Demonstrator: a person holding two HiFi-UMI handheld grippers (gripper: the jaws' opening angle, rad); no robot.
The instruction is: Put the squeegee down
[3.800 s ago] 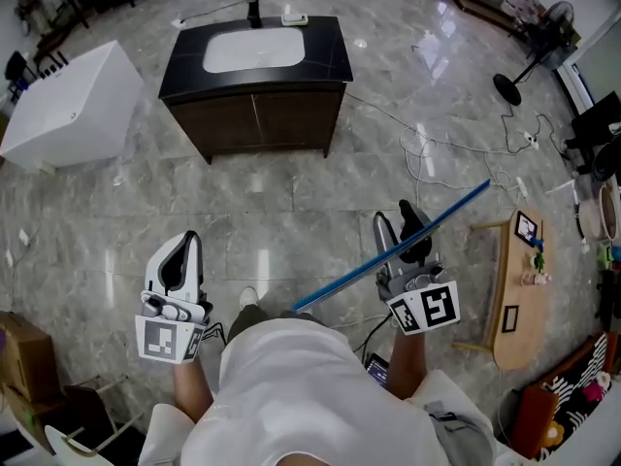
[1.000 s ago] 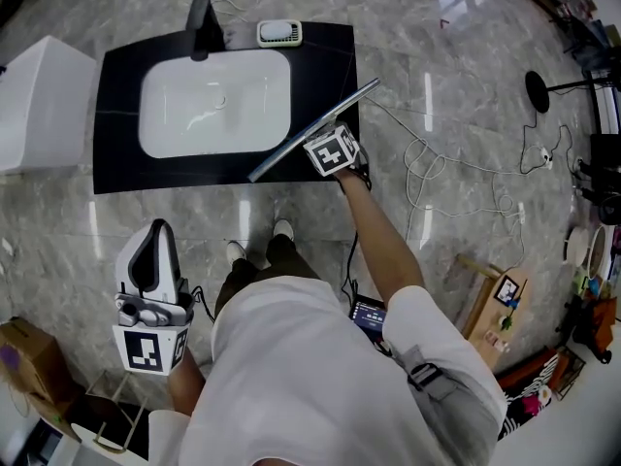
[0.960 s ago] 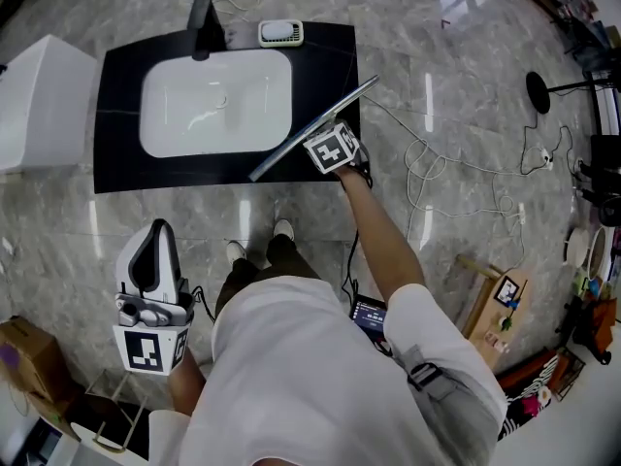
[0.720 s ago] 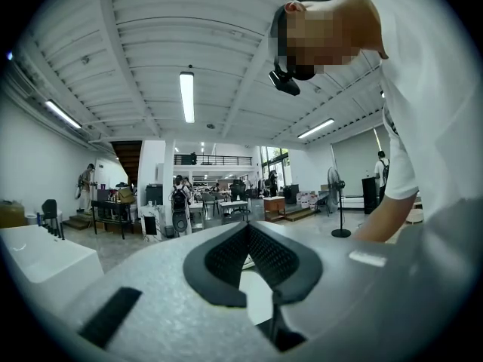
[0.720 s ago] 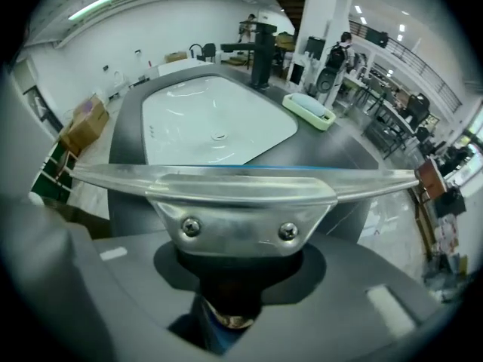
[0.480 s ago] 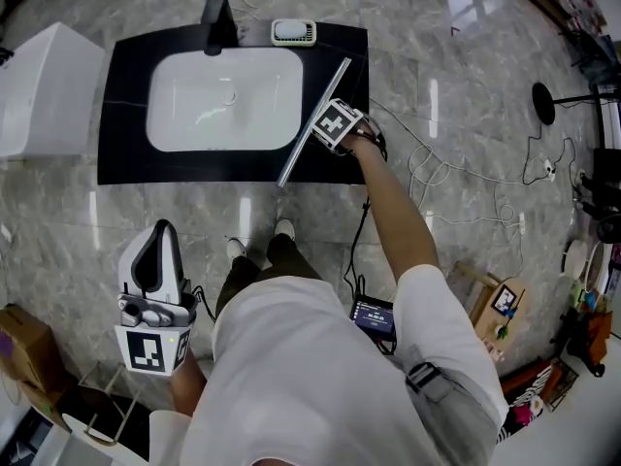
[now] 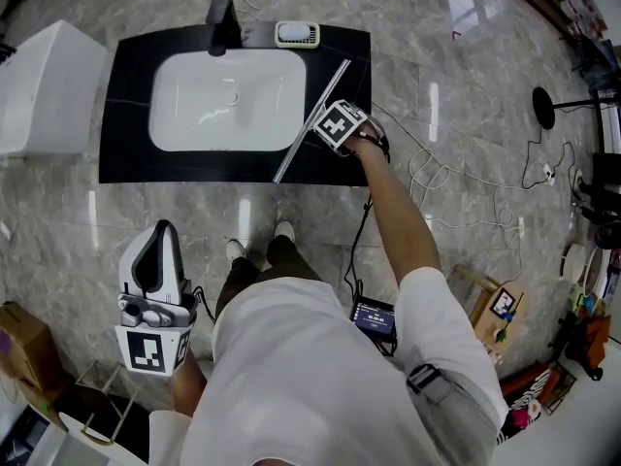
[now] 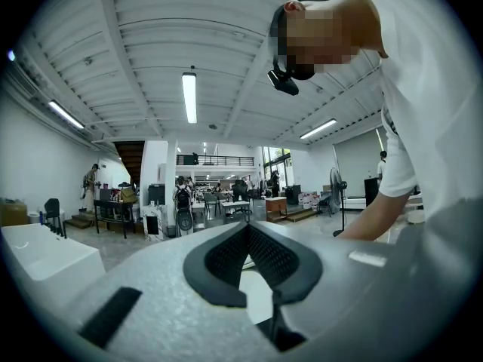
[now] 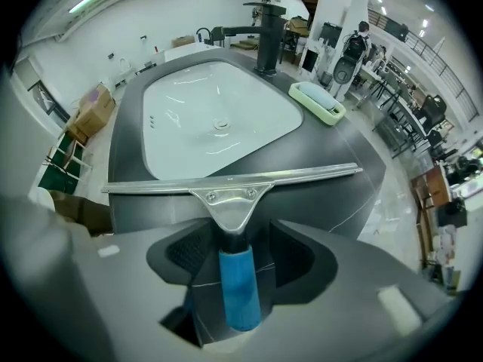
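Note:
The squeegee (image 7: 301,136) lies on the black vanity counter (image 7: 131,163), its metal blade (image 9: 226,183) along the right side of the white basin (image 7: 228,100). Its blue handle (image 9: 240,292) sits between the jaws of my right gripper (image 9: 230,236), with a gap on each side. That gripper's jaws are opening and no pad presses on the handle. In the head view the right gripper (image 7: 335,129) points down over the counter's right end. My left gripper (image 7: 160,233) hangs low at the left, away from the vanity, its fingertips (image 8: 247,228) together and nothing between them.
A black faucet (image 7: 221,13) and a pale soap dish (image 7: 296,34) stand at the counter's back edge. A white box (image 7: 44,85) stands left of the vanity. Cables (image 7: 437,173) trail over the marble floor to the right. A cardboard box (image 7: 19,343) sits at the lower left.
I have walked up to the vanity. Over the last second the squeegee swung from a flat slant to a steeper line beside the basin. The left gripper has stayed still.

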